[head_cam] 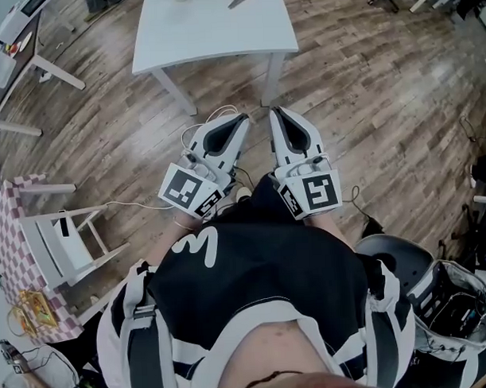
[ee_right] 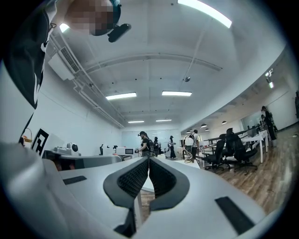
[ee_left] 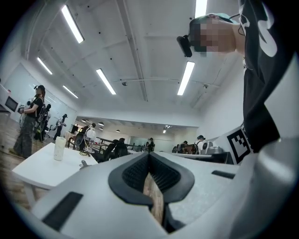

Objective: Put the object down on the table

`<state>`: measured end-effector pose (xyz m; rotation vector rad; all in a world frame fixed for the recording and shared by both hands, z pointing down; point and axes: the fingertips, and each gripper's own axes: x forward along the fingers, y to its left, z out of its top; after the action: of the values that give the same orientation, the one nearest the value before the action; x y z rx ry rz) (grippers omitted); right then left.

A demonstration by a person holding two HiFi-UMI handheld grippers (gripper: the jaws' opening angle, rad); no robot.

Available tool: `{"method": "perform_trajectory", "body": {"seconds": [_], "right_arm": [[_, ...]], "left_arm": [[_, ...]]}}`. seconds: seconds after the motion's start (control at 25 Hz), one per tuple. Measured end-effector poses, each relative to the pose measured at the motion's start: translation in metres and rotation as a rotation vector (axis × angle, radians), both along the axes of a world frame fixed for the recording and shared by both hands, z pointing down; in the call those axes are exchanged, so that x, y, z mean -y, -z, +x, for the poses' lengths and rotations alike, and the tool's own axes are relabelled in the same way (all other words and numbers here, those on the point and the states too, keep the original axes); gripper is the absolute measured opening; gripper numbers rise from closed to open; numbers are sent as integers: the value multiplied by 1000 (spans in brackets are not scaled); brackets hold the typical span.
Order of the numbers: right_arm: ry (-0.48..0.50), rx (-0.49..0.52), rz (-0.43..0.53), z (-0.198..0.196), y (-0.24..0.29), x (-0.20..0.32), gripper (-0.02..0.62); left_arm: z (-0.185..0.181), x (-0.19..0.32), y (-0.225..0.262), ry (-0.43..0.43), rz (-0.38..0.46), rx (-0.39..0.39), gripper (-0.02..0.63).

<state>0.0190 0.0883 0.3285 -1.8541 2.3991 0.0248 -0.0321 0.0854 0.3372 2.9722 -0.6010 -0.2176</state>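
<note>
Head view: the white left gripper [head_cam: 240,118] and the white right gripper [head_cam: 277,112] hover short of a white rectangular table [head_cam: 213,31].

Left gripper view: its jaws are pressed together, empty. A white cylindrical container [ee_left: 59,148], probably the object, stands on the tabletop's left part. It looks light and stiff, best gripped mid-body.

Right gripper view: its jaws are closed on nothing.

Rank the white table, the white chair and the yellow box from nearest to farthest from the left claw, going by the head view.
1. White table, straight ahead of the left claw.
2. White chair, off to the left on the floor.
3. Yellow box, farther left and back, on the checked cloth.
</note>
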Motion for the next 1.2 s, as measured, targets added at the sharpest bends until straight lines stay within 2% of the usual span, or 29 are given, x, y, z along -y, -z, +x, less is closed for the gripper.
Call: {"method": "perform_trajectory", "body": {"seconds": [0.44, 0.72, 1.2], "right_arm": [[39, 3, -2, -2, 3, -10, 20], [26, -8, 8, 12, 8, -42, 20], [45, -22, 13, 27, 14, -126, 20]], "left_arm": [[14, -18, 9, -8, 1, -19, 5], [24, -46, 10, -4, 5, -22, 5], [35, -131, 14, 26, 24, -12, 5]]}}
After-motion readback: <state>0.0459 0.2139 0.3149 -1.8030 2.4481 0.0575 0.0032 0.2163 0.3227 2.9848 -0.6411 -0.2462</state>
